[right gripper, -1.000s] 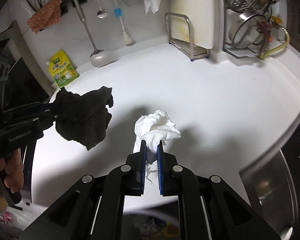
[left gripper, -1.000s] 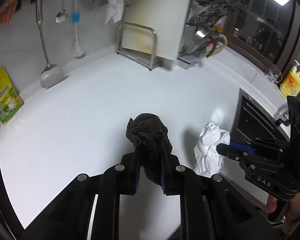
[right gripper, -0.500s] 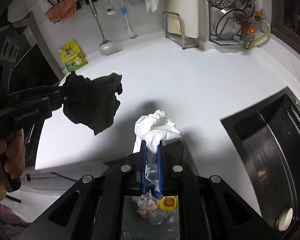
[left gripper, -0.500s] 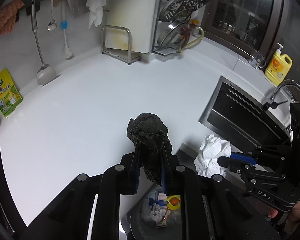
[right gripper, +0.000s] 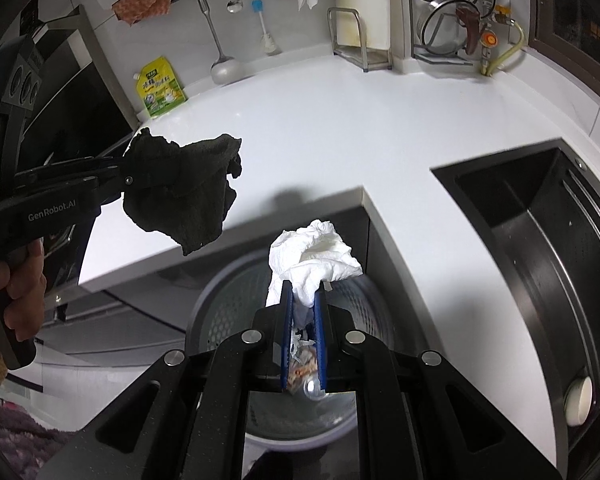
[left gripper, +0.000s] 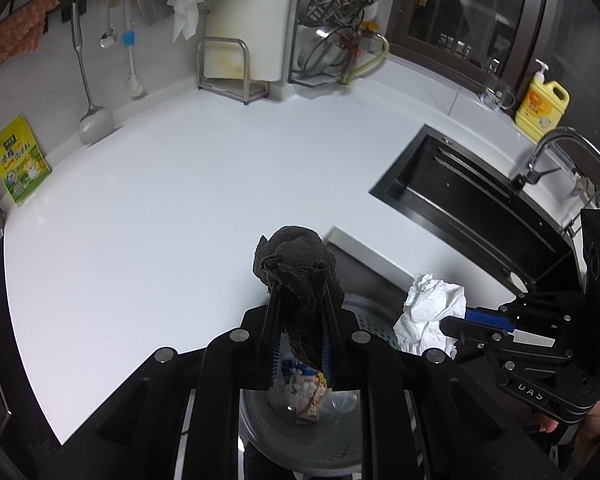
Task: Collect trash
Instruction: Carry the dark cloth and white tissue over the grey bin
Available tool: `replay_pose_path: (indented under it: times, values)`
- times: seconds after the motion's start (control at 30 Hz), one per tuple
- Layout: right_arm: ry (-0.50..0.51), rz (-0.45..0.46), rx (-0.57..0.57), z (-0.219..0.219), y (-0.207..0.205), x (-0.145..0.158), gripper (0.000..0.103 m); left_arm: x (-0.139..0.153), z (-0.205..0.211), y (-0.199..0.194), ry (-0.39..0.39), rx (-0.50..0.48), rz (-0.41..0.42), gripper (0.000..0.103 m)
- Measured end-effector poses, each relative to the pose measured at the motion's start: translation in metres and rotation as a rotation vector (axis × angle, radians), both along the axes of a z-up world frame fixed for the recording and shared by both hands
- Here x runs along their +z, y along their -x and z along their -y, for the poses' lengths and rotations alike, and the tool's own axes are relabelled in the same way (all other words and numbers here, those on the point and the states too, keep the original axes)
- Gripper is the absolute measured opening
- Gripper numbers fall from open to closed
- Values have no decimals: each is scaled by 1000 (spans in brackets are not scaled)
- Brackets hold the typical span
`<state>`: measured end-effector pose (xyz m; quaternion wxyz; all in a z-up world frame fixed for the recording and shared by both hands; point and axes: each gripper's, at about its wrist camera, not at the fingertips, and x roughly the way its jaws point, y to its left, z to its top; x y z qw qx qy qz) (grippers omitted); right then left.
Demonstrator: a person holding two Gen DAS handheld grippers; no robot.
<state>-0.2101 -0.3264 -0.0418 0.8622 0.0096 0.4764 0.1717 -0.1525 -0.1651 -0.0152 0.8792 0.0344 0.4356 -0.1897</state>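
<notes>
My left gripper (left gripper: 300, 300) is shut on a dark grey rag (left gripper: 298, 264), which also shows in the right wrist view (right gripper: 188, 196). My right gripper (right gripper: 304, 300) is shut on a crumpled white paper towel (right gripper: 316, 256), seen too in the left wrist view (left gripper: 432, 312). Both hang over a grey perforated trash bin (right gripper: 220, 292) below the counter edge; the bin (left gripper: 372, 320) holds wrappers and other trash (left gripper: 304, 392).
The white countertop (left gripper: 180, 184) lies ahead. A black sink (left gripper: 472, 204) with a tap is at the right, a yellow soap bottle (left gripper: 542, 106) behind it. A yellow-green pouch (left gripper: 20, 160), hanging utensils, cutting board rack and dish rack line the back wall.
Both grippers have pulled back from over the counter to beyond its front edge, with rag and paper towel still held. The trash bin has come into view beneath them.
</notes>
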Motion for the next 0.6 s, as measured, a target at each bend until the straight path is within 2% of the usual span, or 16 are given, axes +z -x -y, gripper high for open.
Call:
replay_pose_path:
  times: [0.27, 0.6]
  values:
    - [-1, -18, -6, 9, 32, -10, 10, -11, 16, 25, -15, -36, -24, 16]
    - [4, -71, -17, 14, 47, -34, 10, -38, 34, 38, -46, -83, -81, 16]
